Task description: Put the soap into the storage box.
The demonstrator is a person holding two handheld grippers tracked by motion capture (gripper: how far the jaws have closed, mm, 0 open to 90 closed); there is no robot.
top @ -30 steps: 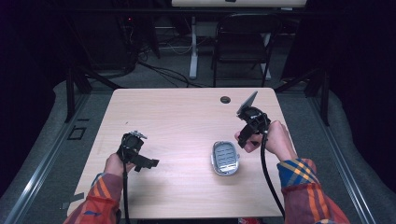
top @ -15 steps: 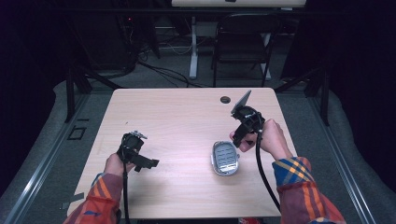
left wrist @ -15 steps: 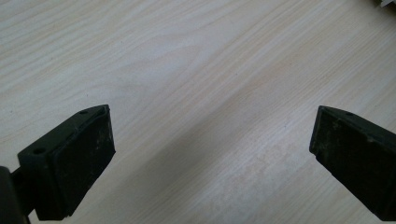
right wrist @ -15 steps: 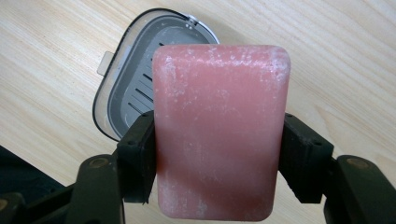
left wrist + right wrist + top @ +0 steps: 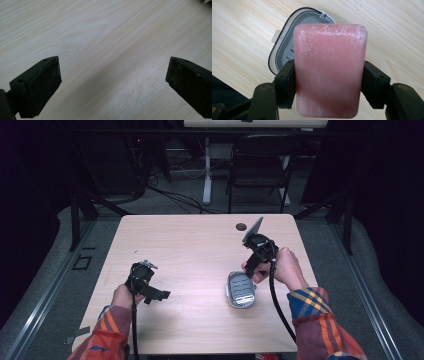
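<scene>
A: Which step is in hand?

B: A pink soap bar (image 5: 329, 70) is clamped by its long sides between the right tongs (image 5: 328, 85) and is carried above the open soap dish (image 5: 284, 47). The dish lies toward the right edge of the tabletop (image 5: 190, 245), nearer the person's side than the far edge. Placing the bar into the dish is judged to be the step under way.

A: And the left tongs (image 5: 110, 82)?

B: They are held wide apart with nothing between them, low over bare wood near the left edge.

A: How is the bar oriented?

B: Its long axis is seen running away from the right tongs, roughly in line with the dish's own length; a broad flat face is turned toward the camera.

A: What is called for next?

B: The bar should be lowered until it is centred over the slotted tray, then released flat; a tilt could leave it propped on the rim.
</scene>
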